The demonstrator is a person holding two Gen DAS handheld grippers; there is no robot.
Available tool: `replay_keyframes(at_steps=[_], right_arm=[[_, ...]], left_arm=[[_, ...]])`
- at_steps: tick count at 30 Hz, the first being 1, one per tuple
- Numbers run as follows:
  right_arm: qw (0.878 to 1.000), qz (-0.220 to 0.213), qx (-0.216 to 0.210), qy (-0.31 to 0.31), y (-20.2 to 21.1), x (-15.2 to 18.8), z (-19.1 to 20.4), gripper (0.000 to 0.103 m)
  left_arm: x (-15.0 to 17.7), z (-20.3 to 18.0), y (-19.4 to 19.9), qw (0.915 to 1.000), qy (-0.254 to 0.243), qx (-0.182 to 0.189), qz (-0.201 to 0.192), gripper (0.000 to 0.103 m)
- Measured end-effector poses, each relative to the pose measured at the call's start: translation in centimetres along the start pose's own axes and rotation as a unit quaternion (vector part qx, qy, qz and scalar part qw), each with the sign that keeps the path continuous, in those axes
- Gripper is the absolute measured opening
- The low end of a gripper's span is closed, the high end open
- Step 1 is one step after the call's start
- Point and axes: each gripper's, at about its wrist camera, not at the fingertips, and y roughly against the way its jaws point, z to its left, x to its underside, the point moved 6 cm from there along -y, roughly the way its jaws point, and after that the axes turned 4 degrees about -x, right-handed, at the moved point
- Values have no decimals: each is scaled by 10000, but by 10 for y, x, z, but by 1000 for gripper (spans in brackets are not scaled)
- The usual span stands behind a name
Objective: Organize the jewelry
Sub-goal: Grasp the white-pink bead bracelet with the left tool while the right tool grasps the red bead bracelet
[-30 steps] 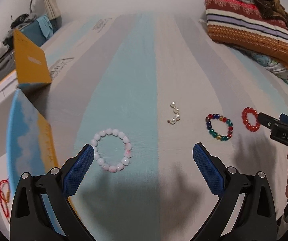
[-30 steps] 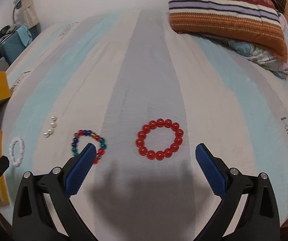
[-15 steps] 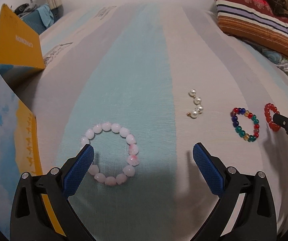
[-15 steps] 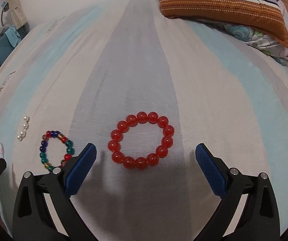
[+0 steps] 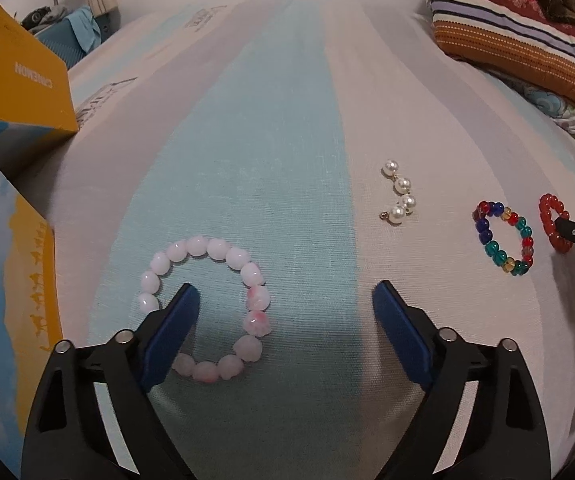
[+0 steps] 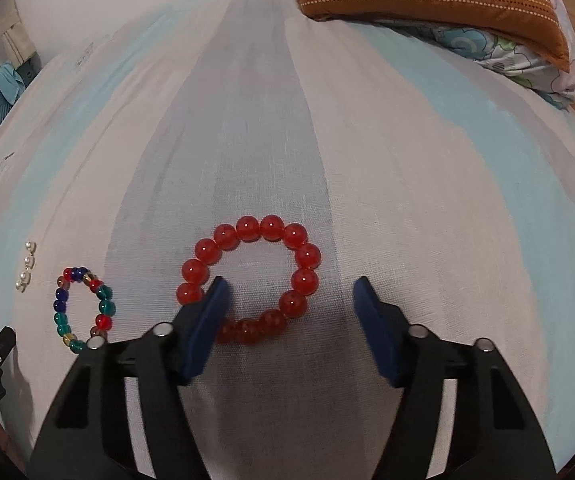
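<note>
Both grippers have dropped closer to the bed since a second ago, and each bracelet now sits much larger between my fingers. On the left wrist view, my left gripper [image 5: 285,306] is spread wide with nothing in it. Its left finger [image 5: 169,338] has come down inside the ring of the pink bracelet [image 5: 205,308], hiding part of the ring's near-left arc, while the right finger stands well outside to the right. So the ring's right arc lies between the two fingers, and I judge a squeeze would catch that side.

My right gripper [image 6: 289,306] mirrors this, also spread and empty. Its left finger [image 6: 203,326] sits inside the red bracelet [image 6: 249,280] at the near-left, the right finger clear of the beads on the right.

Between the two lie the multicoloured bracelet [image 5: 505,238] and the pearl piece [image 5: 398,198], flat on the striped sheet [image 5: 263,128], untouched. Neither arm is nearer to them in any useful way. The open yellow box [image 5: 19,80] stands at the far left, closer to my left arm, and I take it for the likely destination.
</note>
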Motion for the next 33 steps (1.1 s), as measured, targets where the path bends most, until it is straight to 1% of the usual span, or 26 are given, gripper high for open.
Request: replay_keyframes(at_steps=[1, 2, 4, 6, 7, 9, 10, 11, 12, 13, 15, 16, 17, 24, 33], right_arm=[[10000, 4, 33, 19, -1, 0, 1, 53], [10000, 16, 58, 35, -1, 0, 1, 48], [10000, 25, 43, 49, -2, 0, 2, 43], [10000, 24, 27, 66, -2, 0, 4, 38], [10000, 26, 20, 90, -2, 0, 5, 34], [9999, 14, 63, 110, -1, -1, 6, 30], [9999, 7, 94, 124, -1, -1, 6, 26], [9999, 7, 107, 121, -1, -1, 6, 23], [9999, 8, 107, 100, -1, -1, 6, 23], [9999, 7, 95, 82, -1, 0, 6, 22], [10000, -1, 81, 41, -1, 1, 6, 18], [10000, -18, 67, 10, -1, 1, 5, 16], [10000, -20, 67, -2, -1, 1, 4, 14], [9999, -102, -10, -37, 5, 0, 4, 13], [9987, -485, -181, -21, 32, -4, 11, 13]], left_arm=[[0, 0, 0, 10000, 2, 1, 2, 81], [0, -1, 1, 10000, -19, 6, 2, 76], [1, -3, 1, 10000, -39, 25, 5, 70], [1, -2, 1, 10000, -28, 41, 20, 60], [1, -3, 2, 10000, -33, 56, 21, 57], [2, -4, 3, 9999, -42, 94, 46, 47], [2, -4, 4, 9999, -51, 98, 54, 44], [3, -4, 4, 9999, -54, 109, 60, 38], [3, -4, 5, 9999, -57, 126, 66, 32], [3, -4, 5, 9998, -69, 143, 70, 30], [4, -5, 5, 9998, -151, 143, 79, 20], [4, -5, 5, 9997, -159, 138, 86, 17], [4, -4, 5, 9998, -154, 129, 95, 11], [6, -2, 12, 9997, -155, 160, 74, 11], [4, 1, 29, 9997, -86, 206, -55, 11]])
